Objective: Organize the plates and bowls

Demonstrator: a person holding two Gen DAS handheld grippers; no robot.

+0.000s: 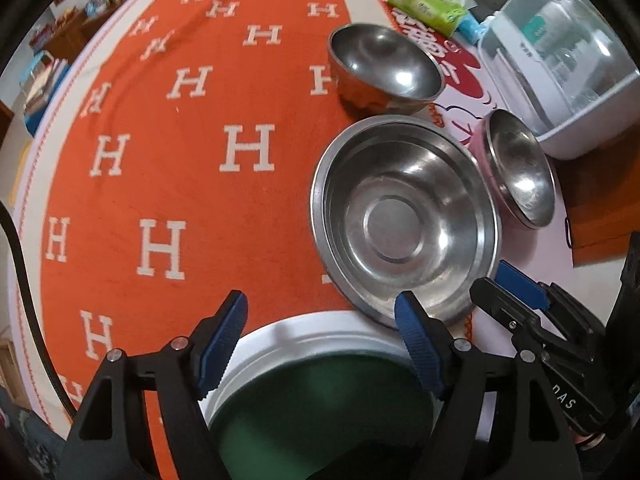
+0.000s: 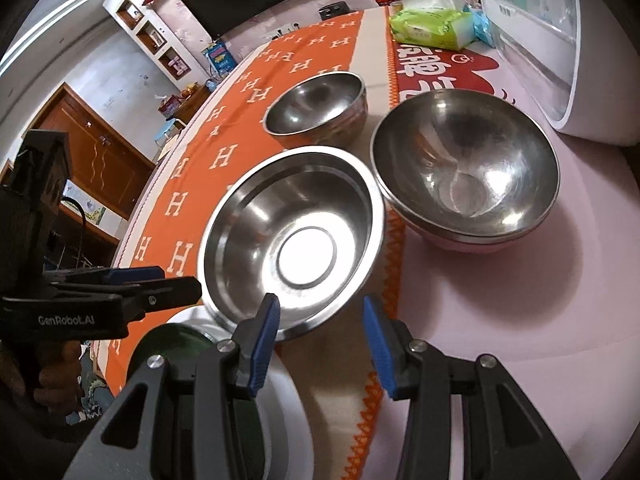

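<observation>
Your open left gripper (image 1: 320,344) straddles the white-rimmed green plate (image 1: 320,380), your right gripper (image 2: 320,344) gapes empty; close on the plate's rim next.

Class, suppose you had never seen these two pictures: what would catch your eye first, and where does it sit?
First, the orange cloth patterned with white H letters, covering most of the table. Next, the wide steel dish gleaming at the cloth's edge, with a steel bowl behind it and a pink-sided bowl beside it. Nearest the cameras, blue-padded grippers hover open: the left gripper above a white-rimmed green plate, the right gripper by the dish.
</observation>
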